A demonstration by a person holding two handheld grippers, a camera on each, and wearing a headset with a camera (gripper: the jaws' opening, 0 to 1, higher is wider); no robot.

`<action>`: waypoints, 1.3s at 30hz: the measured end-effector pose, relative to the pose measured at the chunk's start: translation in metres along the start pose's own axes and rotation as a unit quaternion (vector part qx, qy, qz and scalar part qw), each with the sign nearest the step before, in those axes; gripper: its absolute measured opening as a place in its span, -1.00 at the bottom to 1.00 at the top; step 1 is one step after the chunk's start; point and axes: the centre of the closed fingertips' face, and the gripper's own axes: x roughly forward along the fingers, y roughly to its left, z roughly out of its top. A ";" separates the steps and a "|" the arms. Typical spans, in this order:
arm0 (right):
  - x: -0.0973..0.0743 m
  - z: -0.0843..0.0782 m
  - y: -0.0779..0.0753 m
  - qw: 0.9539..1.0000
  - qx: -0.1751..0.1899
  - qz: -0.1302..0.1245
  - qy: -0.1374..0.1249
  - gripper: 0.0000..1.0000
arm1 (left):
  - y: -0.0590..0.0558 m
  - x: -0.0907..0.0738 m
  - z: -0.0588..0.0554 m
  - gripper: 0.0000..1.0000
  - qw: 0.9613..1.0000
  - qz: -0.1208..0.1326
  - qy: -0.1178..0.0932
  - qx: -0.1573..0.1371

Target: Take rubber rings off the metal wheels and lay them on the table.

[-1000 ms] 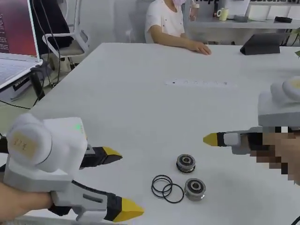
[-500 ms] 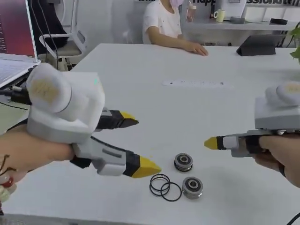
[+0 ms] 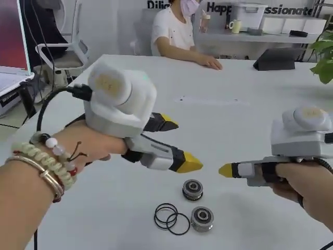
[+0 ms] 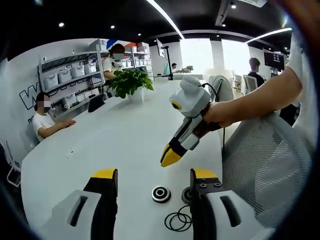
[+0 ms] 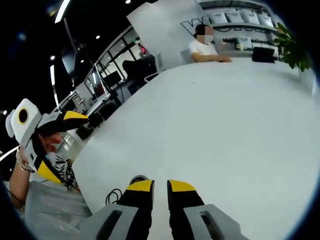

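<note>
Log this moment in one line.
left gripper open, empty | right gripper shut, empty | rubber rings on table beside metal wheels

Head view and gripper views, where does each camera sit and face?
Head view: on the headset, looking down at metal wheels and rubber rings; both hands show.
Left gripper view: on the left hand-held gripper, facing the right hand-held gripper over the wheels; open jaws show.
Right gripper view: on that one, facing along the table to a seated person; jaws show.
All three share the rings.
</note>
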 end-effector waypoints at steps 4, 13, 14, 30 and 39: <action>0.000 -0.002 -0.002 1.000 0.000 -0.003 0.002 -0.82 | -0.003 0.019 -0.004 0.05 1.000 -0.008 0.010 0.007; 0.000 0.001 -0.004 1.000 0.000 0.000 -0.002 -0.82 | -0.008 0.054 -0.023 -0.16 1.000 -0.012 0.010 -0.023; 0.001 0.000 -0.005 1.000 0.000 0.000 -0.001 -0.82 | -0.008 0.056 -0.025 -0.20 1.000 -0.008 0.006 -0.025; 0.009 -0.011 -0.008 0.999 -0.023 -0.001 0.027 -0.82 | -0.007 0.065 -0.066 -0.43 0.999 0.009 0.034 -0.040; 0.012 -0.013 -0.006 0.998 -0.044 0.003 0.036 -0.81 | 0.000 0.065 -0.073 -0.46 0.998 0.018 0.040 -0.050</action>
